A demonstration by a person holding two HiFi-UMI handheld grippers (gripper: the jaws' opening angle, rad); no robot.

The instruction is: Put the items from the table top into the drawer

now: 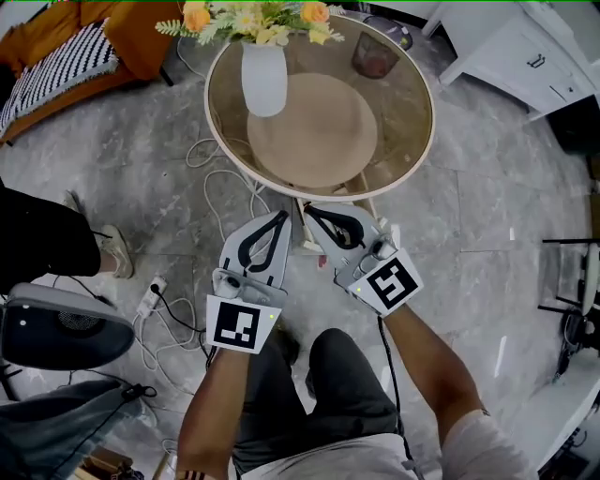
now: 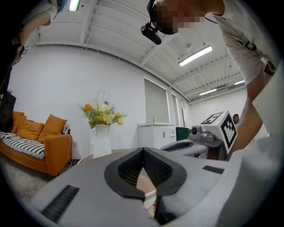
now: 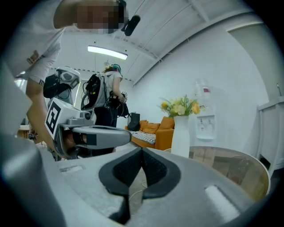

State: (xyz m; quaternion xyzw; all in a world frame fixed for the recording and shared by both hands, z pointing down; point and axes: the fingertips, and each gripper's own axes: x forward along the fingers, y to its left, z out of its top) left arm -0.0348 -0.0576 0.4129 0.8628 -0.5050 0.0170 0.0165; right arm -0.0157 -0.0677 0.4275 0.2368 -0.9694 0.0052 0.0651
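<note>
**Both Grippers Closed and Empty at the Table's Near Edge**

At six o'clock in the head view, two forearms are seen reaching forward, each hand carrying a gripper. The left gripper (image 1: 280, 218) is held at the near rim of the round glass table (image 1: 414, 141). Its jaws are pressed together at the tips, and nothing is pinched between them, as its own view also shows. The right gripper (image 1: 308, 210) is held just beside it, at its three o'clock, pointing toward the same rim. Its jaws are likewise pressed together and empty.

Loose white cables (image 1: 217, 178) are strewn over the marble floor at nine o'clock from the grippers, and a power strip (image 1: 150, 293) lies nearer, at eight o'clock.

On the table top, a white vase (image 1: 264, 80) filled with yellow and orange flowers (image 1: 253, 19) stands at eleven o'clock. A dark tumbler (image 1: 375, 56) stands at one o'clock near the far rim, well apart from the vase. A round wooden disc (image 1: 314, 127) is seen through the glass.

Beyond the table, a white cabinet (image 1: 511, 47) with handled fronts is placed at two o'clock. An orange sofa (image 1: 141, 37) with a striped cushion (image 1: 56, 73) is set at ten o'clock.
</note>
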